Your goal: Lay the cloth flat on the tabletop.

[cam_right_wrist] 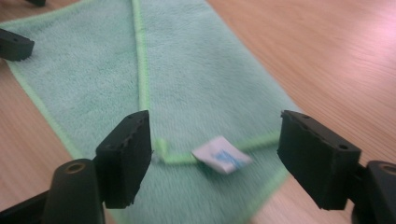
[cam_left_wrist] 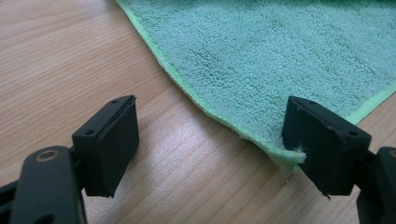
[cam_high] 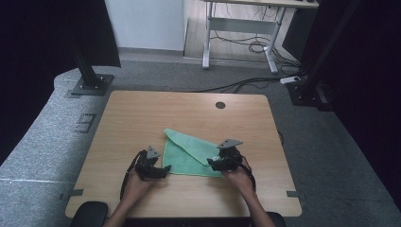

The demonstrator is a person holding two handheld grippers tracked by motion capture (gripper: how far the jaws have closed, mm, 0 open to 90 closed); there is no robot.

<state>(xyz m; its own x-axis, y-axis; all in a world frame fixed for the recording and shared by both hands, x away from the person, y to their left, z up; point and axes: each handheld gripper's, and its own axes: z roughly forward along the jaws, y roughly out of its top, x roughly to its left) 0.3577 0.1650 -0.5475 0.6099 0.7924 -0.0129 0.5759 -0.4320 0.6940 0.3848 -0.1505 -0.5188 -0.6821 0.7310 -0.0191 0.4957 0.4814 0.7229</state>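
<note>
Green cloth (cam_high: 189,153) lies folded on the table (cam_high: 142,118), near the front edge, between both grippers. Left gripper (cam_high: 161,171) sits at the cloth's near-left corner, fingers (cam_left_wrist: 112,144) spread; that corner (cam_left_wrist: 289,158) touches the inner face of one finger, not pinched. Right gripper (cam_high: 213,163) hovers over the cloth's right end, fingers (cam_right_wrist: 128,156) spread, nothing pinched. White tag (cam_right_wrist: 220,155) on a folded edge lies under the gap between them.
</note>
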